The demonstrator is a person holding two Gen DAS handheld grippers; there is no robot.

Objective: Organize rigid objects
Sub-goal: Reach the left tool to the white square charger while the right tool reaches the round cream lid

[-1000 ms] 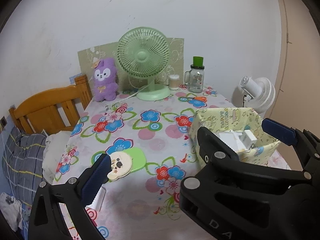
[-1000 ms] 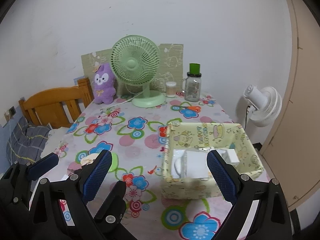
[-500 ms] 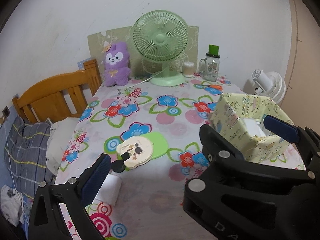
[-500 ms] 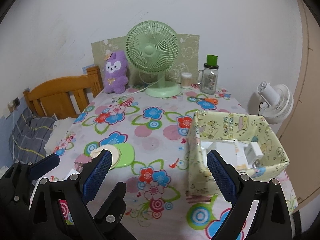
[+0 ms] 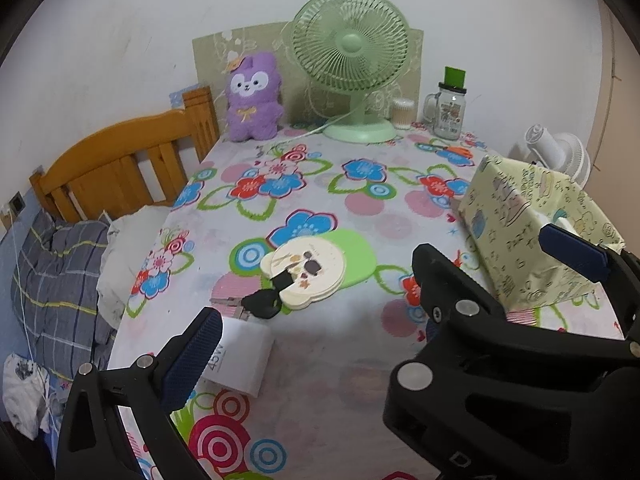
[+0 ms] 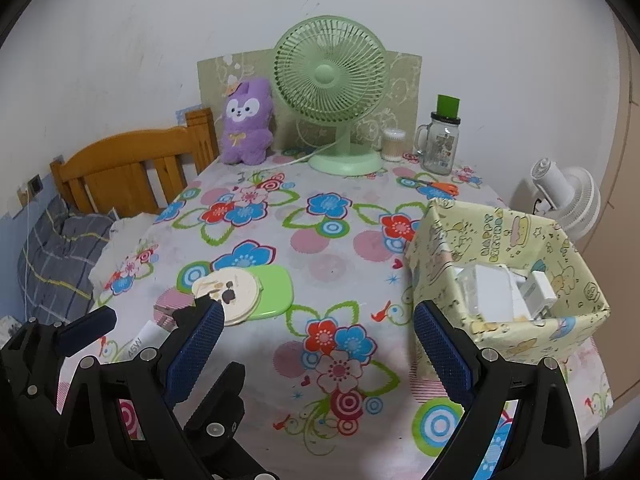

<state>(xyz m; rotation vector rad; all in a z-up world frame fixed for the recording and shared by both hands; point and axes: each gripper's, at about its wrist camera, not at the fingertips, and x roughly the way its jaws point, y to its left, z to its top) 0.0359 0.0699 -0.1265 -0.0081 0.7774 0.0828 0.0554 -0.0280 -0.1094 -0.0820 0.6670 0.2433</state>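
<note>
Flowers in red, blue and pink cover the cloth [image 6: 336,240] on the table, and we hold both tools low over its near edge. Our left tool [image 5: 372,308] is spread wide with nothing between its pads; its left pad [image 5: 192,356] sits just in front of a white box [image 5: 240,360] printed "45W" that lies flat on the cloth near the left corner. Our right tool [image 6: 316,344] is also wide open and empty, over bare cloth.

Just beyond the white box lies a black clip [image 5: 262,304], touching a cream round mirror [image 5: 306,270] that rests partly on a green pad [image 5: 356,256]. From the right wrist, the mirror [image 6: 228,290] and green pad [image 6: 276,290] sit left of centre, well apart from the bin [image 6: 492,236] at the right edge. The bin is a yellow patterned paper box, open on top, with white chargers [image 6: 536,292] and white packets inside.

Along the far edge, against a white wall [image 6: 160,20], stand a purple plush [image 6: 246,120], a green fan [image 6: 332,80] with its white cord trailing on the cloth, a small jar of swabs [image 6: 392,144] and a glass mug [image 6: 440,148] with a green cap. Orange scissors [image 6: 436,186] lie in front of the mug. Left of the table we see a wooden headboard [image 6: 132,168] and a grey plaid blanket [image 6: 56,256]; to the right, a white fan [image 6: 568,196] stands beside a beige door
</note>
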